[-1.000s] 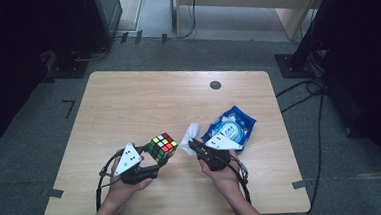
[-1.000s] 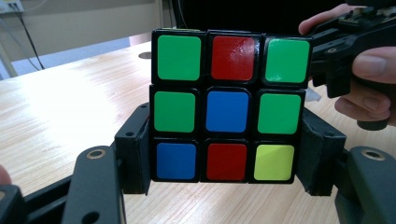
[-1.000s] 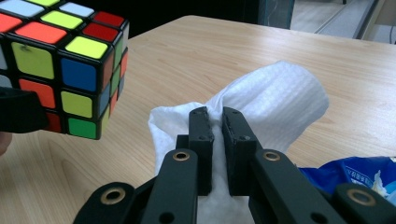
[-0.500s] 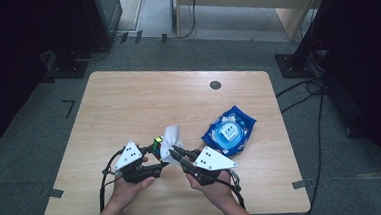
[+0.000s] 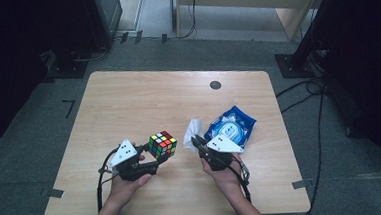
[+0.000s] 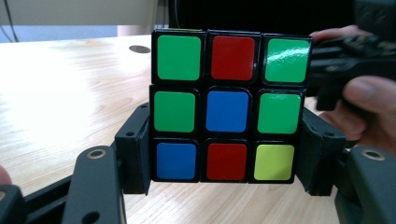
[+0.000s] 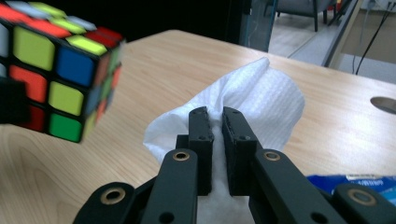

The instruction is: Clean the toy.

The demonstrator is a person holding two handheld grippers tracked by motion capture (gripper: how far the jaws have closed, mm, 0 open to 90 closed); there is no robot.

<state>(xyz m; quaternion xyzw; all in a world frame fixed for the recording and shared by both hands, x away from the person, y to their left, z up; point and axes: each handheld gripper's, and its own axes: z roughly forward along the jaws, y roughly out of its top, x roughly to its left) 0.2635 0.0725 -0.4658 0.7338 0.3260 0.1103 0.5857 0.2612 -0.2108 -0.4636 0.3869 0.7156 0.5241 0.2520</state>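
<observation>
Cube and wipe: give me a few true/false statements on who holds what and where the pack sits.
1. The left gripper holds the puzzle cube between its jaws. True.
2. The cube face toward the left gripper's camera has a red centre tile. False: the centre tile is blue, with red tiles above and below it.
3. The right gripper is shut on a white wipe. True.
4. The blue wipe pack lies at the table's far left corner. False: it lies on the right side, just beyond the right gripper.
5. The wipe is pressed against the cube. False: in the high view a gap of bare table shows between them.
</observation>
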